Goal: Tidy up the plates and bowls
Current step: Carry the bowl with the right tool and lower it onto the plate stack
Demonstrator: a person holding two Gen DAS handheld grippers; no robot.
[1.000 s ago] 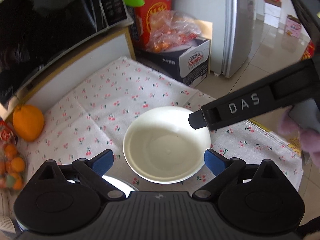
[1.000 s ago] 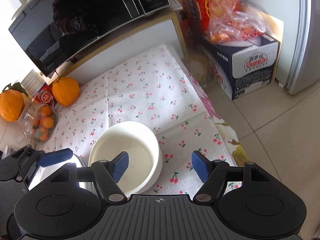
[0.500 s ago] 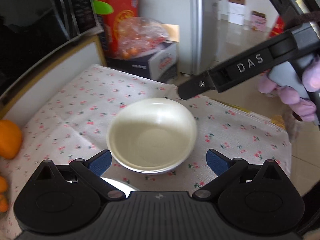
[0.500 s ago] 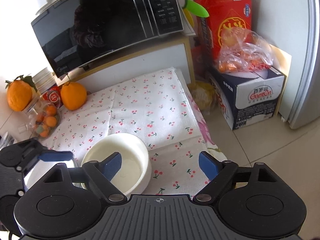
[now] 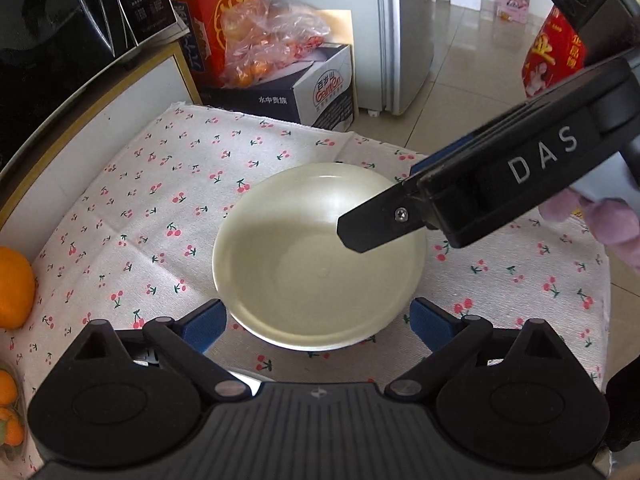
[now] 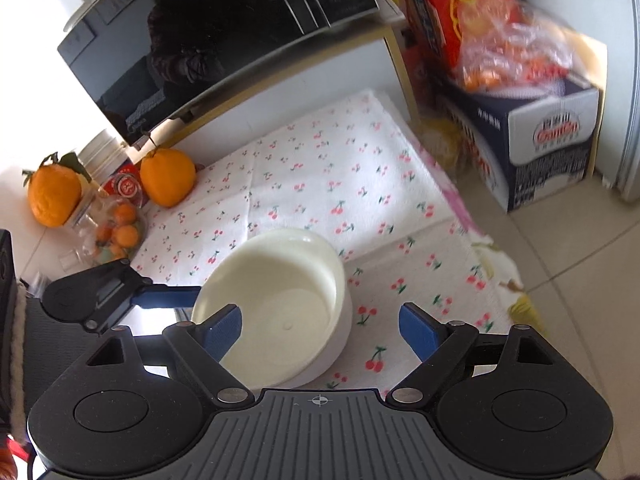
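Observation:
A white bowl (image 5: 320, 256) stands on the cherry-print cloth (image 5: 168, 184). My left gripper (image 5: 317, 324) is open, its blue pads (image 5: 204, 326) on either side of the bowl's near rim without pressing on it. In the right wrist view the bowl (image 6: 288, 300) sits low and centre. My right gripper (image 6: 320, 330) is open, one pad (image 6: 222, 330) inside the bowl, the other over the cloth, the bowl's wall between them. The right gripper's black finger (image 5: 360, 232) hangs over the bowl's far side. The left gripper's finger (image 6: 168, 296) lies at the bowl's left rim.
A black microwave (image 6: 208, 40) stands on a shelf behind the cloth. Two oranges (image 6: 168, 178) and a bag of small ones (image 6: 116, 236) lie left. A blue box (image 6: 552, 160) with a bagged load stands on the floor beyond the table's right edge. A fridge (image 5: 404, 32) stands behind.
Both grippers have sunk toward the bowl, which now looks larger. The right gripper's jaws have widened. Its finger, seen from the left wrist, has come back over the bowl.

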